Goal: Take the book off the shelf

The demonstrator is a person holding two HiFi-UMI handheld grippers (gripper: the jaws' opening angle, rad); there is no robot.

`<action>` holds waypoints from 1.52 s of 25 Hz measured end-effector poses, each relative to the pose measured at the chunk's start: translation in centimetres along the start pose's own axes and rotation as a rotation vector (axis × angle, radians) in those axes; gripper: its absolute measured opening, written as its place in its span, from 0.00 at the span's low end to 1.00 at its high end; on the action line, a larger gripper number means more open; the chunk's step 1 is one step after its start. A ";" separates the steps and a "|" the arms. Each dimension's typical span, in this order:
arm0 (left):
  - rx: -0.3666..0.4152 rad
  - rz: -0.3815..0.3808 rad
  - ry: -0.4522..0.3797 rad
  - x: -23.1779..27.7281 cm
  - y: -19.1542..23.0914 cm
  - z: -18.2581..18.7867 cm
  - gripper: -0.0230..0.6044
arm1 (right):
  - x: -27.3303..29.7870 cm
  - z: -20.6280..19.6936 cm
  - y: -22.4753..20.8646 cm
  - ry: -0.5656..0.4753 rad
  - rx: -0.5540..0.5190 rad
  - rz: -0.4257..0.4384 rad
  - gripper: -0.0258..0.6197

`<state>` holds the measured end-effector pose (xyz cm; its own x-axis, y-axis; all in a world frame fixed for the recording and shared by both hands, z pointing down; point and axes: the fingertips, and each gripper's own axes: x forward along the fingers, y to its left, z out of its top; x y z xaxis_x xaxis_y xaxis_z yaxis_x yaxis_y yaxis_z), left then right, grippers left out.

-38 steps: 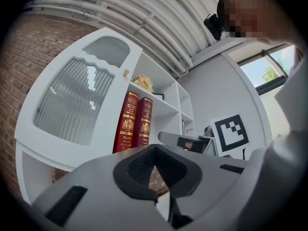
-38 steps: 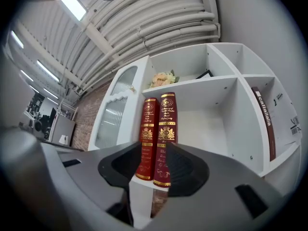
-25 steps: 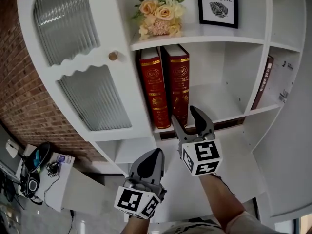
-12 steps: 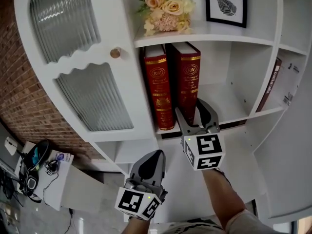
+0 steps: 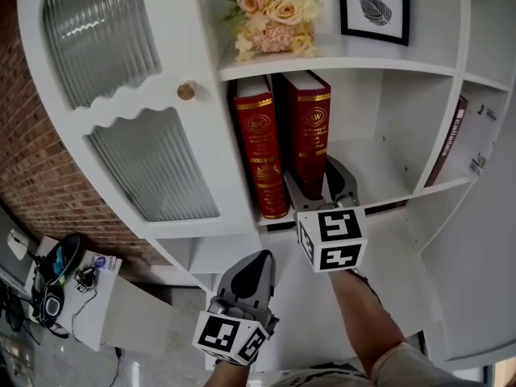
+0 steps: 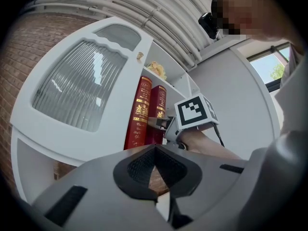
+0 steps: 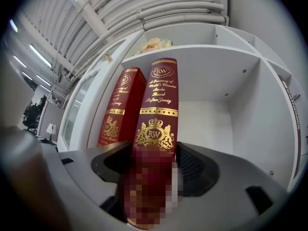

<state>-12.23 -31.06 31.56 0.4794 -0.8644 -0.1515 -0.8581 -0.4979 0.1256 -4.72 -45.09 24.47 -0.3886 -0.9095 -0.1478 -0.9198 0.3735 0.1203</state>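
Two dark red books with gold print stand upright on the white shelf (image 5: 379,185). The right-hand book (image 5: 310,127) (image 7: 156,124) has its lower spine between the jaws of my right gripper (image 5: 316,176) (image 7: 154,170). Those jaws are opening, and a small gap shows between each pad and the book. The left-hand book (image 5: 258,147) (image 7: 120,109) stands against it. My left gripper (image 5: 251,266) (image 6: 156,177) hangs lower, below the shelf, with its jaws together and nothing in them. The left gripper view also shows the right gripper (image 6: 161,123) at the books.
A flower bunch (image 5: 270,14) and a framed print (image 5: 372,2) stand on the shelf above. A cabinet door with ribbed glass (image 5: 121,95) and a round knob (image 5: 187,91) is to the left. A slim book (image 5: 448,139) leans in the right compartment. A desk with headphones (image 5: 56,285) lies lower left.
My right gripper has moved forward and up to the shelf, so its jaws now stand on either side of the right-hand book's spine. The left gripper has barely moved.
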 end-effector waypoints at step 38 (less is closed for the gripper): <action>0.011 0.004 -0.016 -0.6 -0.1 0.7 0.05 | -1.3 0.9 -1.7 -0.008 0.063 0.009 0.43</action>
<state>-12.52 -30.46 30.97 0.4736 -0.8649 -0.1663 -0.8618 -0.4940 0.1151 -2.73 -44.33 23.63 -0.3972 -0.9045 -0.1550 -0.9177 0.3928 0.0597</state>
